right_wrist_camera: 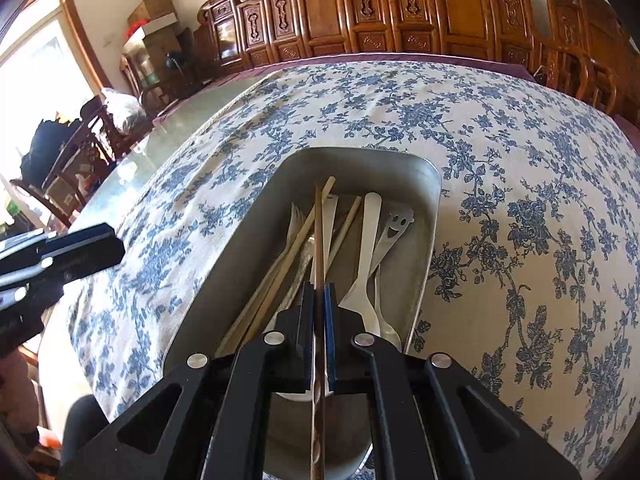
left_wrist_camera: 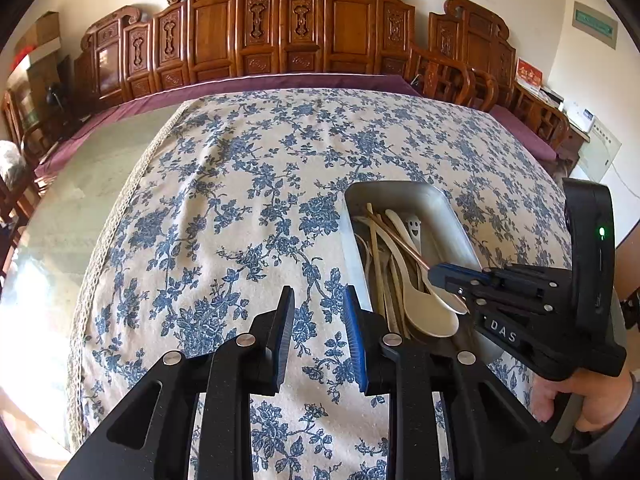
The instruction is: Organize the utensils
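- A wide surface [left_wrist_camera: 240, 200] is sitting under a cream cloth printed with blue flowers, and carved wooden chairs [left_wrist_camera: 280, 28] are lining its far edge.
- A rectangular metal tray [right_wrist_camera: 424, 240] is resting on the cloth, toward the right side of the surface.
- Inside the tray, utensils are lying in a loose pile: pale chopsticks [right_wrist_camera: 280, 276], a long white spoon [right_wrist_camera: 366, 256], and a white utensil with a smiling face cut into its handle [right_wrist_camera: 394, 228].
- The right tool [right_wrist_camera: 319, 292] is hovering over the near end of the tray, with its jaws pressed together on a thin copper-coloured spoon handle [right_wrist_camera: 319, 220]; what seems to be the spoon's bowl is sitting blurred beneath the tool.
- The left tool [left_wrist_camera: 319, 300] is hanging above bare cloth just left of the tray, with its jaws slightly spread and nothing between them.
- A hand [left_wrist_camera: 588, 400] is gripping the right tool's handle.
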Demonstrator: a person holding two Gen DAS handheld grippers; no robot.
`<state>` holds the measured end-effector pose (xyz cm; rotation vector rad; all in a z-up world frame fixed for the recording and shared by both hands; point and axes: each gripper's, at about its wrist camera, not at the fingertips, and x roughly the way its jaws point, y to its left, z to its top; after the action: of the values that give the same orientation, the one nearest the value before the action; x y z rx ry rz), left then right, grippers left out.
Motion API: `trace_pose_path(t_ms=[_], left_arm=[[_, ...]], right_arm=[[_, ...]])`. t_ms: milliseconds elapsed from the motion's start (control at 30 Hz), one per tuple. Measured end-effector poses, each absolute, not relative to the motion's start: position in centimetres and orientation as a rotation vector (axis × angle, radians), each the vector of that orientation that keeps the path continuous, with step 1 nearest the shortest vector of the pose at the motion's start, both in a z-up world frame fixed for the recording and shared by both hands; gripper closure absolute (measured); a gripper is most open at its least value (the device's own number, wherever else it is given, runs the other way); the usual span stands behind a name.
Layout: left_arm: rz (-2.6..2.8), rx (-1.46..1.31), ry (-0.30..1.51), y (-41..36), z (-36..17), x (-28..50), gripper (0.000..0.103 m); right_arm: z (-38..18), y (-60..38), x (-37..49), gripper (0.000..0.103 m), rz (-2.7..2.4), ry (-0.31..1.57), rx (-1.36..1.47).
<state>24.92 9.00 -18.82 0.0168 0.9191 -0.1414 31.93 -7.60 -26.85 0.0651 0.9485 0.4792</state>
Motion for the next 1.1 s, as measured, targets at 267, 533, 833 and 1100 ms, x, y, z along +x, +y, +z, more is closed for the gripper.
trace_pose_path(t_ms=[267, 533, 833, 1100], left_arm=[[-0.137, 0.009, 0.92, 9.2, -18.7, 24.7, 0.08], [-0.141, 0.016, 0.91, 8.8, -18.3, 24.4, 0.08], [-0.133, 0.004, 0.891, 7.7, -17.6, 23.6, 0.077], [-0.142, 0.013, 0.861, 5.8, -16.4, 21.8, 0.069]], right_arm=[[-27.1, -6.4, 32.1, 0.096, 0.494, 0.943, 0.064], [-27.0, -6.6, 31.4, 0.096, 0.513, 0.92, 0.027], [-24.1, -9.1, 29.4, 0.096, 0.504, 0.847, 0.002], [-20.8, -12.2, 25.9, 0.095, 0.486, 0.774, 0.006]])
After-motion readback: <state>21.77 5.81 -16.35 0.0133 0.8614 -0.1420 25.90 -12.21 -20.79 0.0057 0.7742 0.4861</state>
